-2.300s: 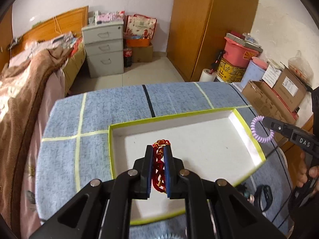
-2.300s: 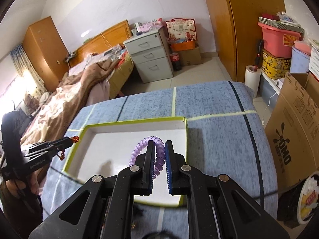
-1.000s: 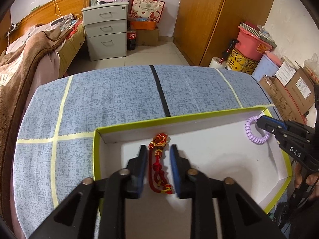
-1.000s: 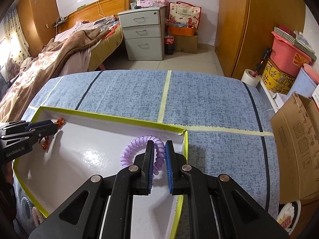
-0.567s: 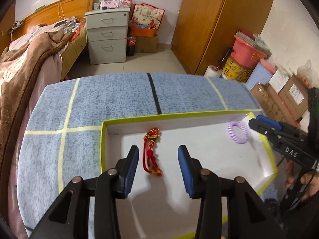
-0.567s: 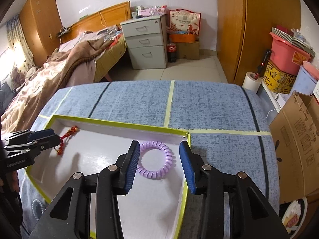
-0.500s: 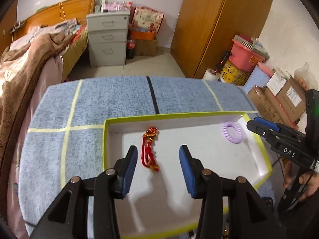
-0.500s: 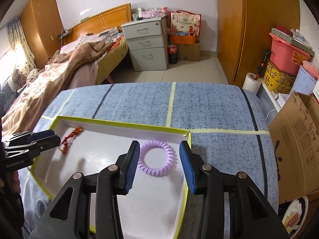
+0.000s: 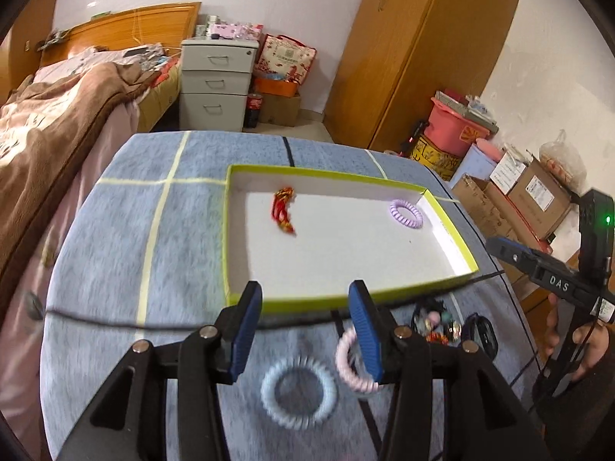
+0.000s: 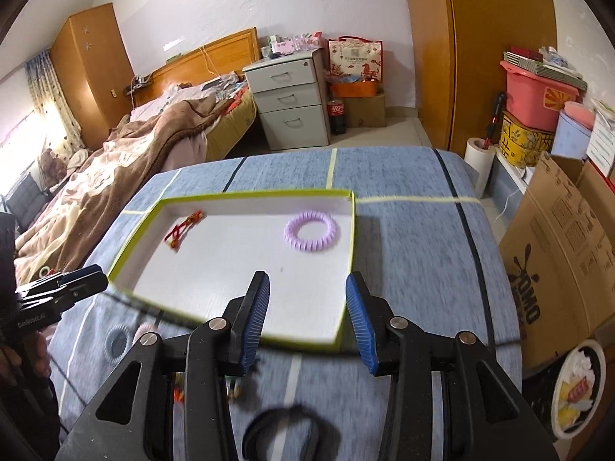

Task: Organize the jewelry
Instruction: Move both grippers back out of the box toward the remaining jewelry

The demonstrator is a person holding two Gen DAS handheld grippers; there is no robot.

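A white tray with a yellow-green rim [image 9: 346,301] [image 10: 348,269] lies on the blue tablecloth. In it lie a red and gold bracelet [image 9: 282,209] [image 10: 182,226] at the far left and a purple coil ring [image 9: 405,213] [image 10: 312,230] at the far right. My left gripper [image 9: 305,330] is open and empty, above the cloth near the tray's front edge. Below it lie a pale blue coil ring [image 9: 298,393] and a pink coil ring [image 9: 348,365]. My right gripper [image 10: 307,315] is open and empty over the tray's front right corner.
A small heap of mixed jewelry [image 9: 438,320] and a black band [image 9: 482,330] lie right of the pink ring. A black band [image 10: 286,428] lies below the right gripper. A thin black cable [image 9: 115,317] crosses the cloth. Cardboard boxes [image 10: 561,249] stand right of the table.
Both grippers let go: the bracelet and the purple ring now lie in the tray. Both grippers then opened wide and pulled back toward the tray's front edge.
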